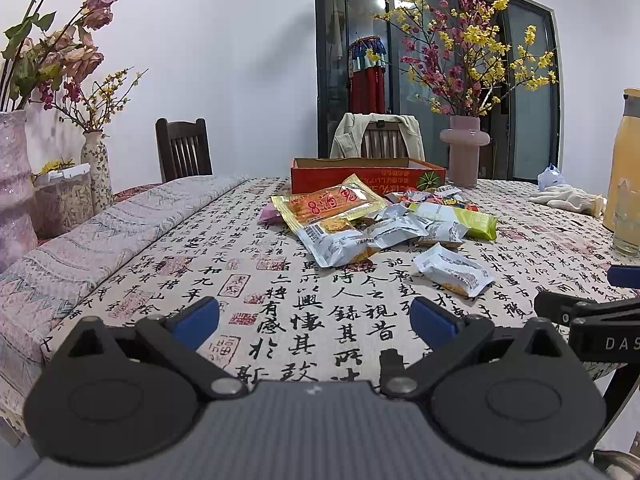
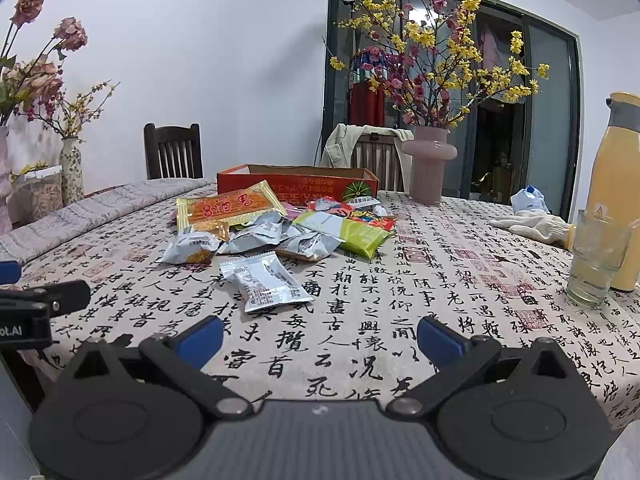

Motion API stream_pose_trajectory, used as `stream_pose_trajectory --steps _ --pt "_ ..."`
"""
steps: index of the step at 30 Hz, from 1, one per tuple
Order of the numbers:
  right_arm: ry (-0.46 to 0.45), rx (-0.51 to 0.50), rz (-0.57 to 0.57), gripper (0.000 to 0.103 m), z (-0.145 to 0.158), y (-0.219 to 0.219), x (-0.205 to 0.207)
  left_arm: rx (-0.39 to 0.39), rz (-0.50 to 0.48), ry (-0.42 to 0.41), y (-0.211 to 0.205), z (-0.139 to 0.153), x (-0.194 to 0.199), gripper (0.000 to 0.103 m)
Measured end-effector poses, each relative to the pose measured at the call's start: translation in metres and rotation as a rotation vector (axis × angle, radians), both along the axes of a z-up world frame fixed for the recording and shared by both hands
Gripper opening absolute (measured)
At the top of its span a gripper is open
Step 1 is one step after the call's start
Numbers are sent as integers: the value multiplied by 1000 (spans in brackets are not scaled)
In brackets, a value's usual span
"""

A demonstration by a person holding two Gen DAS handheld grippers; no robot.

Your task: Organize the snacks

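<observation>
So, our left gripper [image 1: 315,322] has its blue-padded fingers [image 1: 198,320] spread wide apart with nothing between them, hanging over the near edge of the table [image 1: 224,264] with the calligraphy cloth. Our right gripper [image 2: 320,336] is the same deal, jaws apart and empty, and it sits just beside the left one.

Ahead of the right gripper and a bit to its left lies a single silver snack packet [image 2: 266,282], apart from the rest. Farther ahead is the snack pile [image 2: 276,226]: silver packets, a green one, a big orange-yellow bag [image 2: 230,206] leaning on top. Right behind the pile sits the open red box [image 2: 298,184], touching or nearly touching the bags, hard to tell which.

Off to the right gripper's right we see a glass [image 2: 598,258], a yellow bottle [image 2: 616,184] and white gloves [image 2: 532,224]. A pink vase [image 2: 429,166] of blossoms stands beyond the box.
</observation>
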State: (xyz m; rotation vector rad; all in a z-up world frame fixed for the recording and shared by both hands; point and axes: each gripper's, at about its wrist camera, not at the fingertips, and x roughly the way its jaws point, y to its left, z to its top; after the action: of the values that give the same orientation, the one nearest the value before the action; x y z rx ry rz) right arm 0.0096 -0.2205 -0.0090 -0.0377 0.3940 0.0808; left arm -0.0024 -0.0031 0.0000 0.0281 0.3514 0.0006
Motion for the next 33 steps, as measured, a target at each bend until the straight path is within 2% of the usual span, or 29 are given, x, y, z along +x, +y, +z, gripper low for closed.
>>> stream_pose_trajectory --steps 14,17,22,26,33 --pt "-6 33 39 103 0 -1 -1 -13 -21 17 0 -4 4 103" --pt "-2 14 32 103 -1 1 0 -13 -26 30 -1 -7 6 103" --pt "1 36 64 103 -2 -1 4 7 -23 21 -1 -7 13 103" --pt "21 51 88 87 -5 -1 18 31 -15 19 0 -6 31 103" --pt "98 47 161 85 -12 7 66 10 -103 107 9 -6 78 103"
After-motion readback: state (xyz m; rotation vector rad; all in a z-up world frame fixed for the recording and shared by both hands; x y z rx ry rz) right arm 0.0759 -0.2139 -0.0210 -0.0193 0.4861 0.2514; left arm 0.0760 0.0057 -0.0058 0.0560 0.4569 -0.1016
